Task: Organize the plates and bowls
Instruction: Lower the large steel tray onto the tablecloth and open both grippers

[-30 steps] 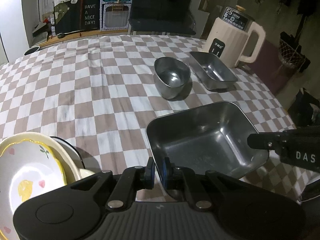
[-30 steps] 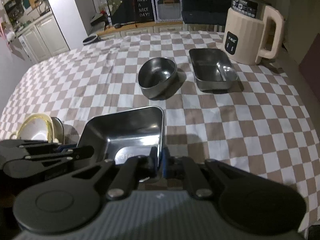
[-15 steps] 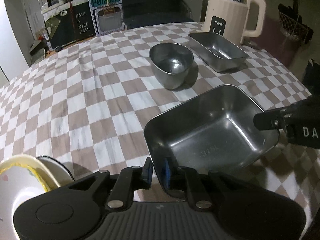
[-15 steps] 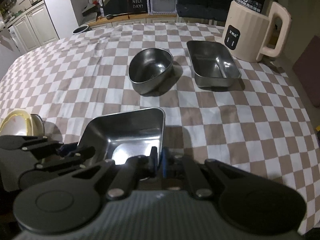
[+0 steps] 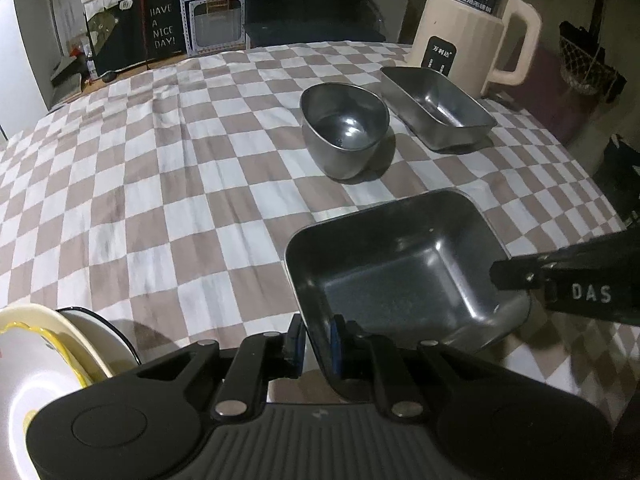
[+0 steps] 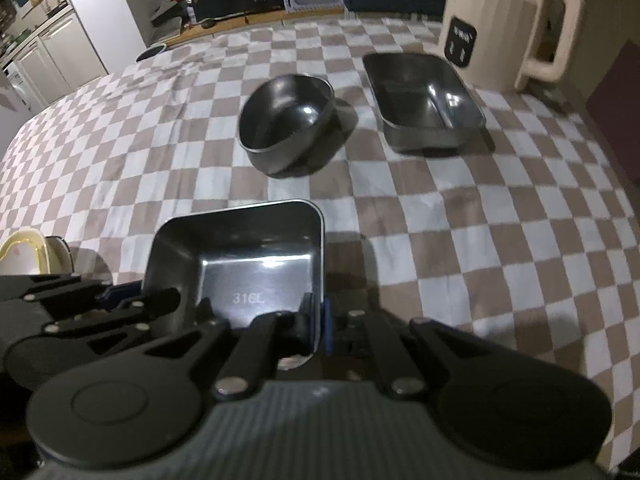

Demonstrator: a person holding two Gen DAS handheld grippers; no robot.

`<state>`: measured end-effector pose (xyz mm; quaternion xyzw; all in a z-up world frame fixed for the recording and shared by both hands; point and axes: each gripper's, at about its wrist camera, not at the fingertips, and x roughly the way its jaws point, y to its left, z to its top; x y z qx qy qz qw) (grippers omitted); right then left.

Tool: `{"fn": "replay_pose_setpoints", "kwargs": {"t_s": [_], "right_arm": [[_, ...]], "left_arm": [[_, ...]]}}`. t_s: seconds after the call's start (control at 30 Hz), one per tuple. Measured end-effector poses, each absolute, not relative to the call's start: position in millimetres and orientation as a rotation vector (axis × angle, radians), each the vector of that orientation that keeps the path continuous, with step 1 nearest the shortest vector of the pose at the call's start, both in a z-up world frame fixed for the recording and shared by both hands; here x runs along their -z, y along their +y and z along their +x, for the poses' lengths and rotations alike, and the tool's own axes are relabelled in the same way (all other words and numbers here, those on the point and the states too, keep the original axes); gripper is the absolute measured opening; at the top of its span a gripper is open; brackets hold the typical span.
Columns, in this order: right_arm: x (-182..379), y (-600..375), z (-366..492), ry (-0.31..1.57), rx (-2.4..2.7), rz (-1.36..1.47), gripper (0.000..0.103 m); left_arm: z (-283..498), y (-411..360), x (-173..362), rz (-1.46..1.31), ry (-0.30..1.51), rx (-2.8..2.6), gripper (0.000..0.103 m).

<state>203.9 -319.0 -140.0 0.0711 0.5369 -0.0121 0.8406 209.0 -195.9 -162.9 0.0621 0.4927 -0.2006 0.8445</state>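
Observation:
A square steel tray (image 5: pixel 400 280) (image 6: pixel 256 272) sits low over the checked cloth between both grippers. My left gripper (image 5: pixel 316 344) straddles its near-left corner, the pads a little apart with the thin rim between them, not visibly pressing. My right gripper (image 6: pixel 316 320) is shut on the tray's right rim; in the left wrist view its dark fingers (image 5: pixel 520 276) reach in from the right. Farther back stand a round steel bowl (image 5: pixel 344 128) (image 6: pixel 288 116) and a long steel tray (image 5: pixel 436 108) (image 6: pixel 420 96). Cream plates (image 5: pixel 40 360) (image 6: pixel 20 256) are stacked at the near left.
A cream electric kettle (image 5: pixel 468 28) (image 6: pixel 504 28) stands at the back right beside the long tray. The checked tablecloth (image 5: pixel 160 160) covers the table; its right edge drops off near the kettle. Shelves and a dark sign stand beyond the far edge.
Both grippers have sunk toward the table with the square tray between them. The left pads have spread slightly apart around the rim. The right grip looks unchanged.

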Motion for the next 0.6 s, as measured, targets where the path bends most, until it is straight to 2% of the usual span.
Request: {"fn": "replay_pose_setpoints", "kwargs": {"t_s": [0.5, 0.57, 0.6], "right_arm": [[150, -325, 201, 1.128, 0.034, 0.165, 0.010], [150, -323, 199, 1.122, 0.033, 0.156, 0.014], [151, -322, 198, 1.122, 0.033, 0.150, 0.024]], "left_arm": [[208, -190, 158, 0.040, 1.087, 0.429, 0.015], [207, -190, 158, 0.038, 1.091, 0.429, 0.017], [207, -190, 157, 0.035, 1.095, 0.433, 0.021]]}}
